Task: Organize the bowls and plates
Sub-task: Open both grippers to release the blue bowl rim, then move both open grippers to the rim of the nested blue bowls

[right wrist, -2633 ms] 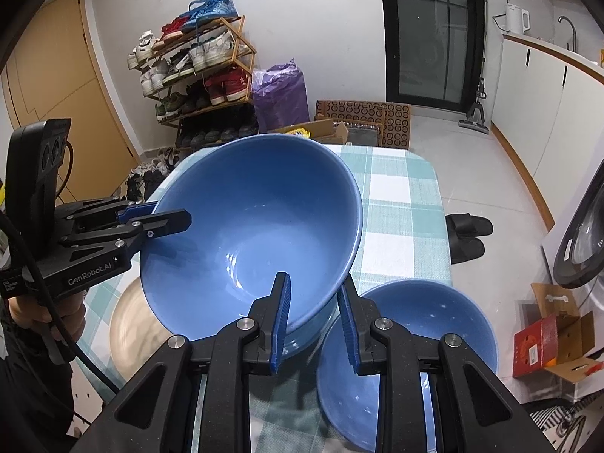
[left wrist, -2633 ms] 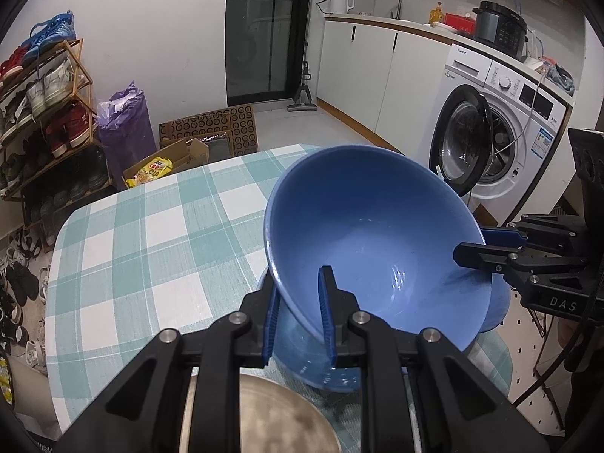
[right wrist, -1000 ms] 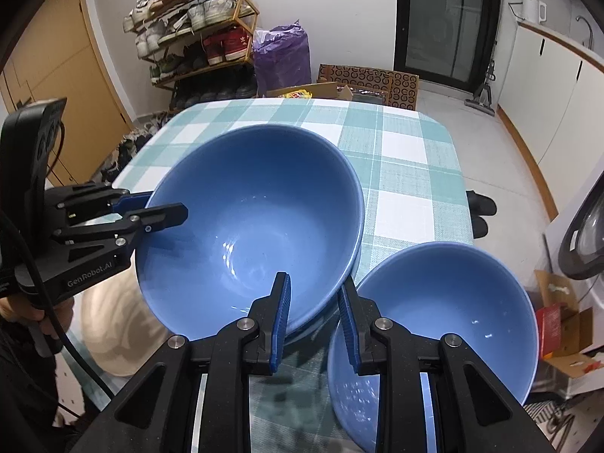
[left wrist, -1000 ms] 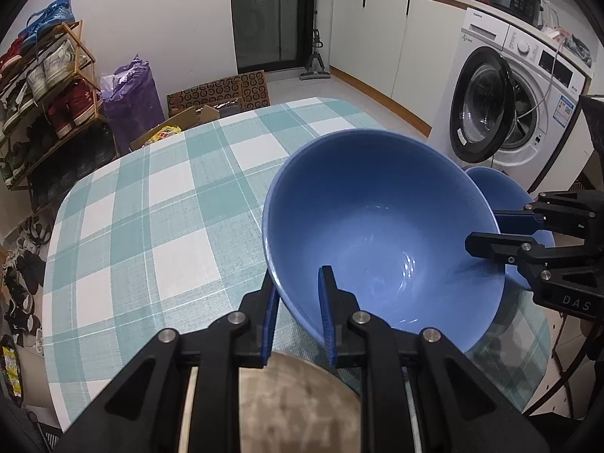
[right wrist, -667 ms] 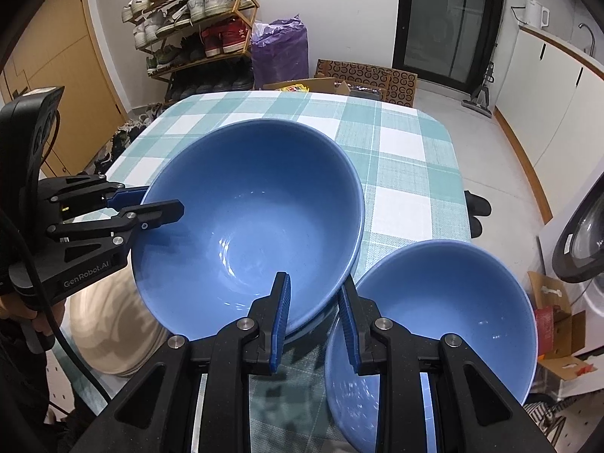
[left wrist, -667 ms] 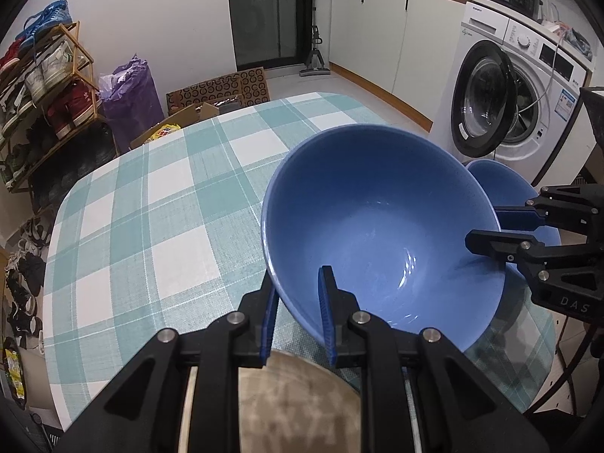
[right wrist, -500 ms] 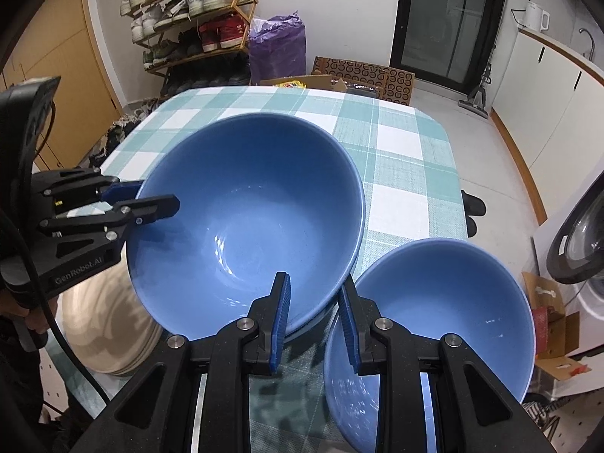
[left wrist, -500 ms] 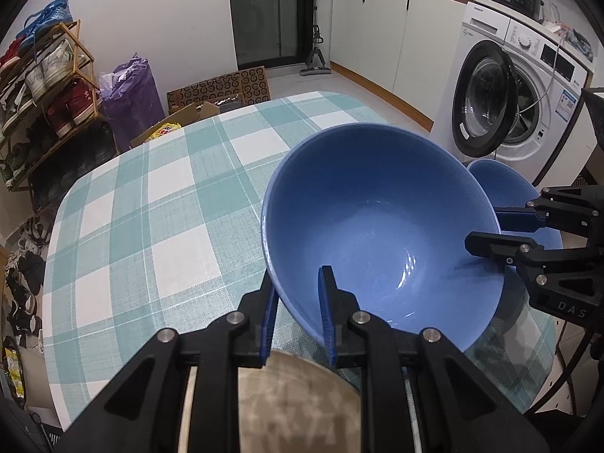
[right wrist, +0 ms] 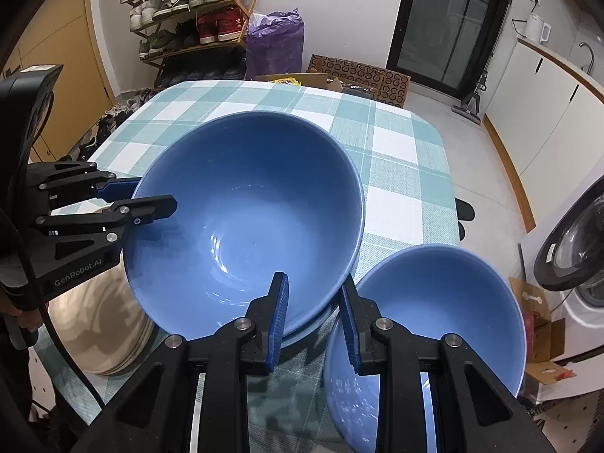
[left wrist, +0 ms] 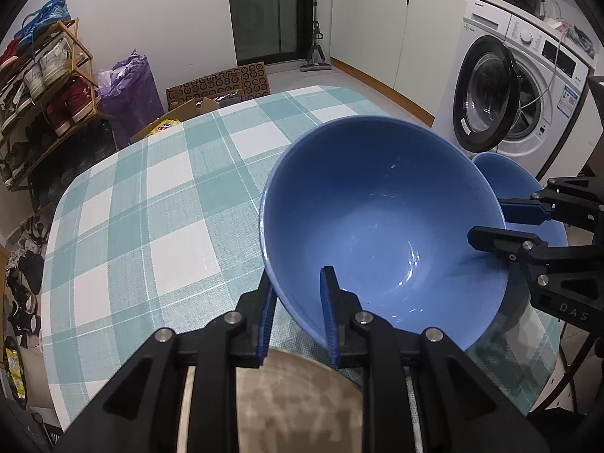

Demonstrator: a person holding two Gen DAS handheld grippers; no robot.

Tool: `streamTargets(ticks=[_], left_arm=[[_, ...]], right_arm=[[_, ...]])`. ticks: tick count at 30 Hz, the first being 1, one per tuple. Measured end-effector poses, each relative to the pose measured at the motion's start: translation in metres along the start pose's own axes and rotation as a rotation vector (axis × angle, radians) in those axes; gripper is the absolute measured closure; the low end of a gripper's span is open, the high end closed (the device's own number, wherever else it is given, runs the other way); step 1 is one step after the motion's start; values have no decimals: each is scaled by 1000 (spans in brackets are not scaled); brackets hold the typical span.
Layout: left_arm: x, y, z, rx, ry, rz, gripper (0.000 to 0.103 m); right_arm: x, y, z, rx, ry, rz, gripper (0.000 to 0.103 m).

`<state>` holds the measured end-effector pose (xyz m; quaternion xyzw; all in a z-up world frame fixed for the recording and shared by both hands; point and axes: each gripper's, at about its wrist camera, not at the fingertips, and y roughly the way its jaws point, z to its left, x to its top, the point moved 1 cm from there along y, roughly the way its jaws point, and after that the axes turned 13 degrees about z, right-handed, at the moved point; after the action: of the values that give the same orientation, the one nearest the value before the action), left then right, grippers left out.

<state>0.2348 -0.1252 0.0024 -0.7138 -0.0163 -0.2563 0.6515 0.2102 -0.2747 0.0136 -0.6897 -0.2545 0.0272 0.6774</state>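
Observation:
A large blue bowl (left wrist: 381,219) (right wrist: 245,219) hangs tilted over the checked table (left wrist: 151,204). My left gripper (left wrist: 298,313) is shut on its near rim; it also shows in the right wrist view (right wrist: 139,196). My right gripper (right wrist: 313,313) straddles the opposite rim with a gap at its outer finger; it also shows in the left wrist view (left wrist: 502,222). A second blue bowl (right wrist: 434,324) (left wrist: 517,181) sits on the table to the right. A beige plate stack (left wrist: 302,404) (right wrist: 102,332) lies under my left gripper.
The table's edge (right wrist: 449,188) lies close behind the second bowl. A washing machine (left wrist: 517,87) with its door open stands past the table. A shoe rack (right wrist: 188,19), a purple bag (right wrist: 275,41) and cardboard boxes (left wrist: 219,87) stand on the floor.
The big bowl came off the other blue bowl and moved left, lower over the table, still held at both rims. It has tilted more toward the left side in the last half second.

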Motion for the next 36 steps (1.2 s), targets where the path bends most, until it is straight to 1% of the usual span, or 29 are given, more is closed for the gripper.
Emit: streamTargets(ticks=[2,9,11,19,21,24,25,26,27,28,30,31,33,34,35,36], left_arm=[[0,0,0,-1,1,2,79],[-1,3,-2,-4,-1,11,74],[-2,3,-3,-13,3,11,67],[-2,0,-8,-35,19,6,52],[-3,-1,-10,-39,20,4,50],[-3,-4,-10,-51,16,-5,48],[-3,-6,-10,-54,15,-7,43],[-4,-7,-10,-58,11,-13,36],[-4,-10,-9,-62,7,-22,32],[-5,-12,-9,-65,2,-29,25],[-5,-17,-8,-71,-8,-46,24],[-5,-19,-8,-74,-12,-50,23],[-5,-23,-6,-84,-24,-62,15],[-6,-25,-6,-86,-30,-70,5],[-6,-28,-5,-90,-38,-84,2],[-7,-31,-5,-97,-44,-98,2]], right_arm=[[1,0,0,-7,-1,1,77],[0,1,-1,-16,16,-4,75],[0,3,-2,-17,20,0,73],[-3,3,-6,7,23,-10,67],[-4,1,-7,11,20,-17,59],[-6,-4,-9,18,21,-37,52],[-6,-5,-10,21,23,-40,51],[-6,-7,-11,29,23,-47,47],[-7,-9,-12,37,18,-51,41],[-8,-11,-12,48,13,-59,39],[-11,-18,-14,68,12,-85,28],[-13,-21,-15,76,16,-96,25],[-16,-27,-18,101,23,-118,14],[-17,-30,-19,120,24,-126,12],[-18,-33,-21,132,26,-134,8],[-19,-35,-21,136,27,-141,4]])
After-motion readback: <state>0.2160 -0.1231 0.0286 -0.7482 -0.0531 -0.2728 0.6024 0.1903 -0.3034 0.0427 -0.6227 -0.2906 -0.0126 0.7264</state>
